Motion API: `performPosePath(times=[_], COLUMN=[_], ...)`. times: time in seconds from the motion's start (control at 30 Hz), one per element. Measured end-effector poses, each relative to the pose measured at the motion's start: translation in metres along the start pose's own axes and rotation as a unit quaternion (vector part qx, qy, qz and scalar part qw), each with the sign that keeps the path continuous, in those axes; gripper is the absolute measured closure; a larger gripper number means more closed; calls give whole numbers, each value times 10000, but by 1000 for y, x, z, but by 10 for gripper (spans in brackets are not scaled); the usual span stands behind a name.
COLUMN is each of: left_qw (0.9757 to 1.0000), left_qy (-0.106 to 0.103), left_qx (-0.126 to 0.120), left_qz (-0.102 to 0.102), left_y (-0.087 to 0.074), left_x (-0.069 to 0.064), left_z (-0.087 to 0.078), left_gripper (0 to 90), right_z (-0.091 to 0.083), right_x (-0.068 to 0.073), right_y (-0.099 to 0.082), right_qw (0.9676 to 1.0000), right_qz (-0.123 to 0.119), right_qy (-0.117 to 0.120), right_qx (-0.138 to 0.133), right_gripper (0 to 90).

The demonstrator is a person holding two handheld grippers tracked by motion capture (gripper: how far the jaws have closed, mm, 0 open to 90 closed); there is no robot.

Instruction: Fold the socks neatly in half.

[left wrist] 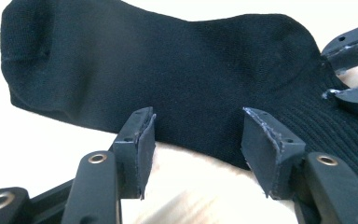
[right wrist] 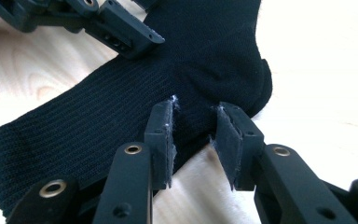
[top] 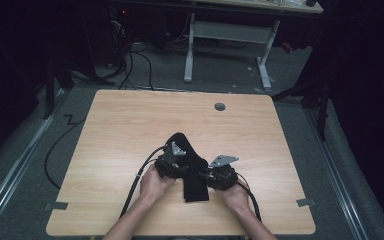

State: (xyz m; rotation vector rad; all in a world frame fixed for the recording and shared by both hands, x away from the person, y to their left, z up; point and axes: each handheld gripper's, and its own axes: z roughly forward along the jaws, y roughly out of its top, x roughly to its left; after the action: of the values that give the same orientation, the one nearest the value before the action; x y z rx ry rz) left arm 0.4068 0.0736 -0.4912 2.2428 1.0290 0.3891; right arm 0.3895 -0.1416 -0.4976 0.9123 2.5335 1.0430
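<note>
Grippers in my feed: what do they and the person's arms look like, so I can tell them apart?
Both are black. The left gripper and right gripper each carry a grey three-cornered plate on top and trail a black cable. Up close, brass-coloured rivets mark the jaw links, and the flat black pads look frayed at the edges. Forearms are bare, no sleeves.

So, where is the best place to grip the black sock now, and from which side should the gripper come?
Probably the ribbed cuff end of the black sock, which lies flat and nearest the person. The right gripper, jaws open at the sock's edge, could come in low from the side and pinch that thin edge. The left gripper is also open at the opposite edge.
</note>
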Motion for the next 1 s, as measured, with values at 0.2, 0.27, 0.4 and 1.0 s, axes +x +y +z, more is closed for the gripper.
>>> performPosePath(times=[0.2, 0.27, 0.4, 1.0], left_qw=[9996, 9991, 9976, 9913], left_qy=[98, 165, 402, 670], left_qx=[-209, -315, -404, -600], left_qz=[-137, -245, -382, -962], left_y=[-5, -5, -3, 23], left_x=[6, 11, 23, 68], left_z=[-8, -10, -16, -13], left_gripper=[449, 456, 489, 567], right_z=[0, 0, -1, -2], right_x=[8, 11, 12, 12], right_y=[1, 0, -2, -5], right_qw=[9999, 9999, 9998, 9997], right_qz=[-143, -170, -196, -226], right_qy=[26, 12, 19, 89], right_qx=[-3, 19, -31, -83], right_gripper=[670, 671, 673, 692])
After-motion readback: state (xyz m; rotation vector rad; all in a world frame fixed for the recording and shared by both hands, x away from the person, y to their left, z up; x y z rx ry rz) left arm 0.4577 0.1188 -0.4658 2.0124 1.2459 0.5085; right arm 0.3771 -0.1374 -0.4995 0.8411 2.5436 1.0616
